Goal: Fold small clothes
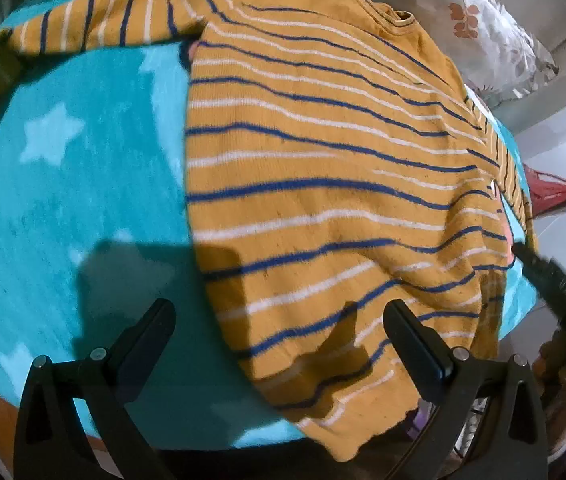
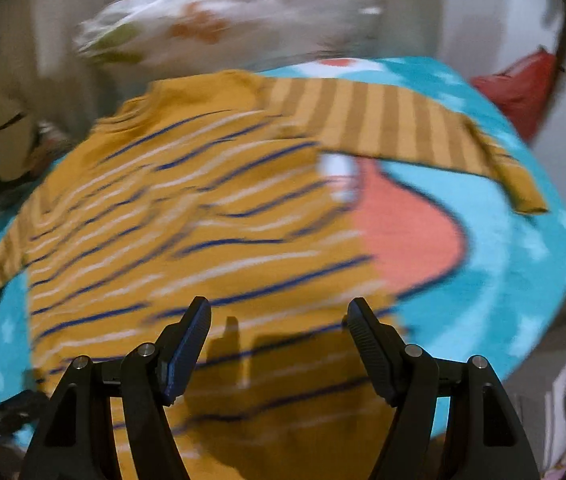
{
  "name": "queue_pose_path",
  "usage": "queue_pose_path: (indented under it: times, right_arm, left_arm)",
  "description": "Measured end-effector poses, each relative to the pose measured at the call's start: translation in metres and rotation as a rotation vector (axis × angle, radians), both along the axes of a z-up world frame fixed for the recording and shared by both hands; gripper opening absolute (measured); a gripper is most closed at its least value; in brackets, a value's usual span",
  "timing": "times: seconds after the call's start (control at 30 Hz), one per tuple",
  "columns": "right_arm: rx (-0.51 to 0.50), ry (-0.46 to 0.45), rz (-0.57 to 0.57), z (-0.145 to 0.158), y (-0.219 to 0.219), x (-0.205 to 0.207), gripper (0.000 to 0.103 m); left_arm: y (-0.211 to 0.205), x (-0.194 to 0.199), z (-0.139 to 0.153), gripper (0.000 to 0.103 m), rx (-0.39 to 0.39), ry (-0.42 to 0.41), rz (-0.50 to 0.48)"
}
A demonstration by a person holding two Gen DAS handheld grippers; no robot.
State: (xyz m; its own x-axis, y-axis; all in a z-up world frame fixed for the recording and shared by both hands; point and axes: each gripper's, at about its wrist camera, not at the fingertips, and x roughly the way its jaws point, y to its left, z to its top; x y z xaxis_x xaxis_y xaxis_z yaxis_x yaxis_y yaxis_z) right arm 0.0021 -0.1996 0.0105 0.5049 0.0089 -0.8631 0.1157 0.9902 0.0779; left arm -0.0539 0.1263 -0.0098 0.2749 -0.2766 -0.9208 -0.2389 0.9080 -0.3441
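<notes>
A small mustard-yellow sweater (image 1: 323,168) with blue and white stripes lies spread flat on a teal blanket (image 1: 67,184). One sleeve (image 1: 95,20) stretches out to the far left. In the right wrist view the sweater (image 2: 187,232) fills the middle, with the other sleeve (image 2: 403,128) stretched to the right. My left gripper (image 1: 279,320) is open and empty, hovering above the sweater's hem, one finger over the blanket. My right gripper (image 2: 279,320) is open and empty above the hem. It also shows at the right edge of the left wrist view (image 1: 551,280).
The teal blanket (image 2: 503,264) has pale stars and a coral shape (image 2: 407,236). A floral white pillow (image 1: 491,36) lies beyond the collar. A red object (image 2: 519,88) stands at the far right. The blanket's front edge drops off close below my grippers.
</notes>
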Motion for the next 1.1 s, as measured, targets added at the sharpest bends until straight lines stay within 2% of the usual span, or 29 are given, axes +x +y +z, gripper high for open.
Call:
queue_pose_path:
  times: [0.1, 0.23, 0.43, 0.53, 0.57, 0.6, 0.63, 0.67, 0.73, 0.87, 0.97, 1.1]
  right_arm:
    - [-0.026, 0.047, -0.015, -0.009, -0.029, -0.007, 0.075]
    - [-0.004, 0.119, 0.029, -0.028, -0.043, -0.015, 0.075]
    - [0.039, 0.136, 0.104, -0.042, -0.052, -0.027, 0.075]
    - [0.086, 0.137, 0.145, -0.049, -0.055, -0.03, 0.077]
    - [0.09, 0.127, 0.161, -0.05, -0.055, -0.027, 0.076]
    - [0.1, 0.12, 0.184, -0.051, -0.055, -0.027, 0.075]
    - [0.113, 0.109, 0.203, -0.05, -0.054, -0.028, 0.065]
    - [0.132, 0.105, 0.23, -0.05, -0.053, -0.028, 0.041]
    - [0.177, 0.13, 0.282, -0.051, -0.049, -0.027, 0.014]
    - [0.381, 0.223, 0.363, -0.051, -0.054, -0.035, 0.01]
    - [0.411, 0.279, 0.438, -0.049, -0.066, -0.054, 0.008]
    - [0.389, 0.357, 0.511, -0.063, -0.084, -0.068, 0.008]
  left_arm:
    - [-0.003, -0.009, -0.004, 0.103, -0.026, 0.01, 0.047]
    - [-0.014, -0.019, -0.009, 0.103, -0.048, 0.025, 0.098]
    - [-0.033, -0.033, -0.01, 0.103, 0.002, 0.006, 0.142]
    - [-0.044, -0.037, -0.009, 0.103, 0.038, -0.015, 0.125]
    - [-0.046, -0.038, -0.009, 0.099, 0.047, -0.018, 0.121]
    - [-0.05, -0.04, -0.008, 0.09, 0.071, -0.026, 0.118]
    - [-0.054, -0.041, -0.005, 0.054, 0.137, -0.035, 0.113]
    - [-0.055, -0.042, -0.002, 0.014, 0.183, -0.034, 0.1]
    - [-0.05, -0.044, -0.001, 0.012, 0.152, -0.022, 0.123]
    - [-0.034, -0.062, 0.015, 0.01, 0.172, -0.003, 0.179]
    - [-0.025, -0.078, 0.031, 0.01, 0.239, 0.002, 0.181]
    - [-0.019, -0.092, 0.033, 0.011, 0.249, 0.032, 0.171]
